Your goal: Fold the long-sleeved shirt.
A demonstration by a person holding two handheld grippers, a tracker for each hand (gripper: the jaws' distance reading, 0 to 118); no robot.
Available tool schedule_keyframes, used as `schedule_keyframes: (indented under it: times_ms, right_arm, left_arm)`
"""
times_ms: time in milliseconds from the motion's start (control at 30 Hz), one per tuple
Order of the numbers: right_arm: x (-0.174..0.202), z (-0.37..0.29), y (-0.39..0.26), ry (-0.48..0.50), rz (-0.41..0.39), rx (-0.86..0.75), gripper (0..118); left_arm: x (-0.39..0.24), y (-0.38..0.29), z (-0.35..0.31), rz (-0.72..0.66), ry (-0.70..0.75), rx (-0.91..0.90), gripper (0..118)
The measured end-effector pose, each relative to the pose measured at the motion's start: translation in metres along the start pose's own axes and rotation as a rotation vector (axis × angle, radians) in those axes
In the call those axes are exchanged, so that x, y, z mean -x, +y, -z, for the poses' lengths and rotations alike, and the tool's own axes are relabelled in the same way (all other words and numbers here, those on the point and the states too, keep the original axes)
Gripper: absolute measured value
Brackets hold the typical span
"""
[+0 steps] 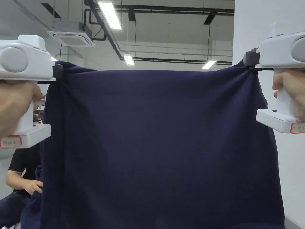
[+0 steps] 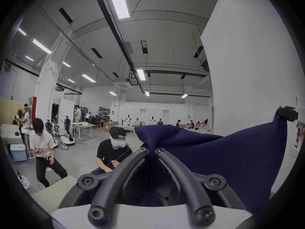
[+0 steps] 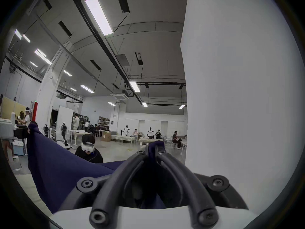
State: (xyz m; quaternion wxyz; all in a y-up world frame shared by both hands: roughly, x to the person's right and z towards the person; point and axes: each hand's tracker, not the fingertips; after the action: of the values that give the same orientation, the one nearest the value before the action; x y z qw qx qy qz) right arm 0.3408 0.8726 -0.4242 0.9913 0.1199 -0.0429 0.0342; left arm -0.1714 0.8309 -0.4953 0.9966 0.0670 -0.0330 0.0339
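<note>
Both hand-held grippers were up high and busy: your left hand-held gripper (image 1: pixel 57 71) pinched one top corner of the navy shirt (image 1: pixel 160 143), and your right hand-held gripper (image 1: pixel 249 59) pinched the other. Each gripper view showed the jaws pressed together with a tuft of cloth poking out past the tips. You held the shirt in the air between them, its top edge stretched nearly level, the body hanging down flat like a curtain. By my read, you were at the shake-out-and-spread step, with no fold made yet. Next you needed to lower it onto a flat surface, keeping that edge taut so it landed smooth. Where the sleeves hung, I couldn't tell.
</note>
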Motion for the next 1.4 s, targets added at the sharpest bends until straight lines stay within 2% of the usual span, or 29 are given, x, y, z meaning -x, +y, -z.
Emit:
schedule_keyframes:
  times_ms: [133,267,433,467,600,667,700,833,1033,1200,1267,1333,1400]
  right_arm:
    - [0.009,0.038,0.004,-0.022,0.012,-0.042,4]
    - [0.014,0.057,0.013,-0.008,0.046,-0.116,4]
    - [0.020,0.064,0.009,-0.014,0.033,-0.150,4]
    - [0.020,0.064,0.004,0.001,0.020,-0.160,4]
    - [0.018,0.061,-0.036,-0.001,-0.043,-0.111,4]
    - [0.012,0.056,-0.066,0.030,-0.015,-0.085,4]
    - [0.010,0.052,-0.082,0.021,-0.025,-0.058,4]
    - [0.001,0.018,-0.151,0.028,-0.007,0.040,4]
    - [-0.011,-0.071,-0.229,0.072,0.001,0.144,4]
    - [-0.025,-0.165,-0.287,0.100,0.031,0.227,4]
    - [-0.028,-0.207,-0.312,0.108,-0.006,0.289,4]
    - [-0.032,-0.248,-0.335,0.125,0.000,0.340,4]
    - [-0.032,-0.294,-0.357,0.136,-0.012,0.358,4]
  left_arm:
    - [-0.002,0.012,0.038,0.022,0.034,-0.030,8]
    - [0.007,0.015,0.066,-0.066,0.043,-0.092,8]
    - [0.006,0.005,0.082,-0.020,0.060,-0.093,8]
    - [0.005,0.000,0.082,0.007,0.097,-0.103,8]
    - [0.005,-0.036,0.081,0.006,0.071,-0.061,8]
    - [0.002,-0.062,0.075,0.058,0.075,-0.031,8]
    - [0.001,-0.077,0.072,0.082,0.068,-0.016,8]
    - [-0.001,-0.141,0.037,0.062,0.020,0.056,8]
    - [0.001,-0.228,-0.042,0.024,-0.045,0.172,8]
    - [0.006,-0.299,-0.135,-0.004,-0.125,0.238,8]
    - [0.008,-0.330,-0.179,0.025,-0.156,0.275,8]
    - [0.012,-0.358,-0.217,0.037,-0.216,0.380,8]
    - [0.019,-0.389,-0.261,-0.018,-0.244,0.399,8]
